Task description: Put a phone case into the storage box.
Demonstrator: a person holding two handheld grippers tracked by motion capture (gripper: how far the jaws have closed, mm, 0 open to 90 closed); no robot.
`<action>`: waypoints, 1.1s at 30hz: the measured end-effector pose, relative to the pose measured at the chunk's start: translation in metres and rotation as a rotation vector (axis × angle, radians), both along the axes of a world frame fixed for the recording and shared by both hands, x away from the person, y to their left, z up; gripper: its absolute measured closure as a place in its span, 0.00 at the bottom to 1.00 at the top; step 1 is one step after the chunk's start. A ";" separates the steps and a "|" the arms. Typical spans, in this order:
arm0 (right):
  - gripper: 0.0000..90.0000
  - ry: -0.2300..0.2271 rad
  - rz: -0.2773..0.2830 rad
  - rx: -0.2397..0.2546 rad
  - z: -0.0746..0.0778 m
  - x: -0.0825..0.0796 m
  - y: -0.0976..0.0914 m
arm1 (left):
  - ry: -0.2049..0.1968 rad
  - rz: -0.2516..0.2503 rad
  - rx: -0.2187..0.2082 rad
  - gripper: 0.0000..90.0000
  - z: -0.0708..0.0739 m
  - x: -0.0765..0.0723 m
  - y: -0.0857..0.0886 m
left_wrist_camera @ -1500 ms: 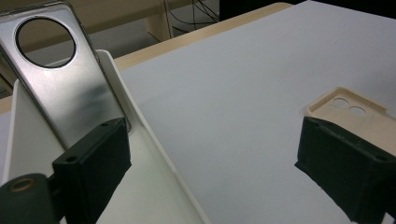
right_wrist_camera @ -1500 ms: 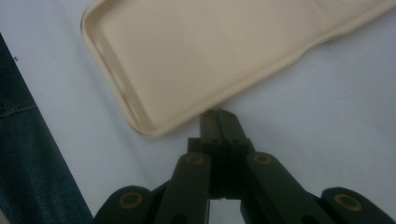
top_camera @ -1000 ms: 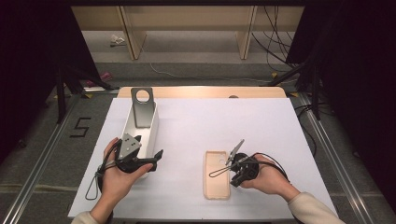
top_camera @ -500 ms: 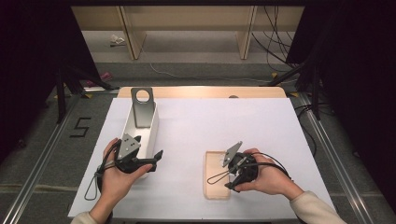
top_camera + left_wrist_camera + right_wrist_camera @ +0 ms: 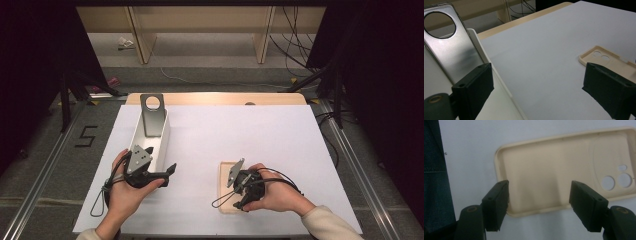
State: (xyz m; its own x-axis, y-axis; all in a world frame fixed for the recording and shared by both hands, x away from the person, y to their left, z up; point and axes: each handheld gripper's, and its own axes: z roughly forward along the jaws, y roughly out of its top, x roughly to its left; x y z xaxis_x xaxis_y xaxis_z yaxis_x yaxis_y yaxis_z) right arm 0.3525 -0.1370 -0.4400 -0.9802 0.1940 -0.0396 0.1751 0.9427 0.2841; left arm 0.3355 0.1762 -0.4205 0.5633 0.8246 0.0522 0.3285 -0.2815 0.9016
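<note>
A beige phone case (image 5: 549,172) lies hollow side up on the white sheet, camera holes at its far end. In the high view the case (image 5: 225,175) lies under my right gripper (image 5: 239,194). That right gripper (image 5: 539,202) hovers over the case's long edge. Its jaws sprang wide, have just been closing a little, and stand apart without pressing on it. My left gripper (image 5: 167,175) is open and empty beside a white box (image 5: 162,142). A silver phone (image 5: 152,117) leans in that box. Past the left gripper (image 5: 536,85) I see the phone (image 5: 451,50) and the case (image 5: 609,58).
The white sheet (image 5: 240,135) covers a wooden table whose far edge (image 5: 215,98) shows beyond it. The box wall (image 5: 480,43) runs close along the left gripper's left jaw. Cables and shelf legs lie on the floor behind, and a "5" mark (image 5: 86,136) is at the left.
The right gripper has slid a little left and toward the person over the case, and its jaws have opened wide. The case, the left hand and the phone have stayed put.
</note>
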 end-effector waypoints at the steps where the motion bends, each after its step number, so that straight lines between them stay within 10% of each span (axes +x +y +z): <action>1: 0.39 0.004 0.005 -0.002 -0.001 0.000 0.002 | 0.001 -0.001 0.002 0.10 0.000 0.000 0.000; 33: 0.55 0.012 0.149 -0.160 -0.016 -0.016 0.030 | 0.003 -0.013 0.004 0.10 -0.002 -0.001 -0.003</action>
